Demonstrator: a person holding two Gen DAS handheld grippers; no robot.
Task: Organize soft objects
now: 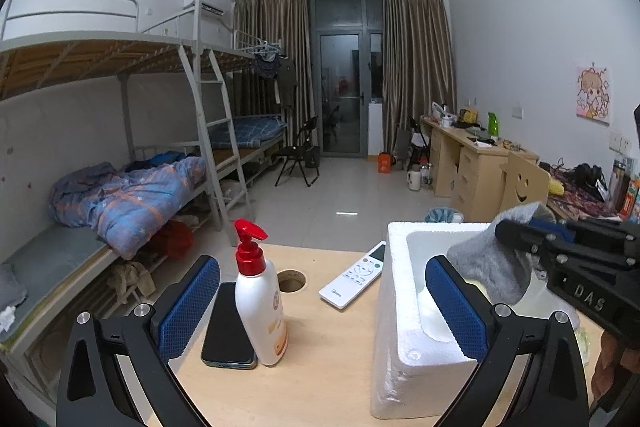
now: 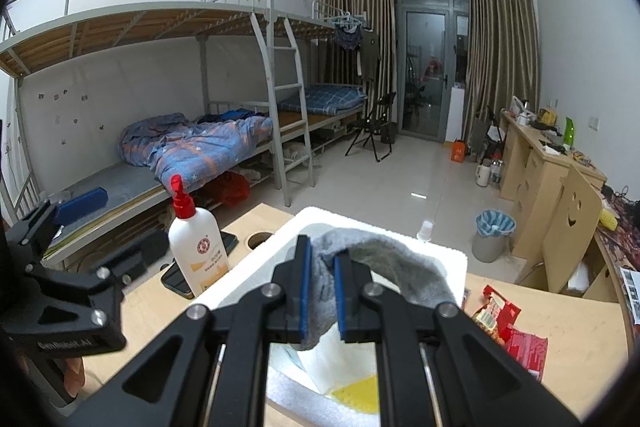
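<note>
My right gripper [image 2: 321, 291] is shut on a grey sock [image 2: 384, 267] and holds it above the open white foam box [image 2: 448, 259]. In the left wrist view the sock [image 1: 490, 263] hangs from the right gripper [image 1: 508, 233] over the box [image 1: 404, 307]. White and yellow cloth [image 2: 344, 375] lies inside the box. My left gripper [image 1: 322, 307] is open and empty, low over the wooden table [image 1: 332, 367], its right finger at the box's left wall. It also shows at the left of the right wrist view [image 2: 80, 267].
A white pump bottle with a red top [image 1: 258, 299] stands next to a dark phone [image 1: 230, 323]. A white remote [image 1: 354, 275] lies by a round cable hole [image 1: 291, 279]. Red snack wrappers [image 2: 508, 323] lie right of the box. Bunk beds, desks and a bin stand beyond.
</note>
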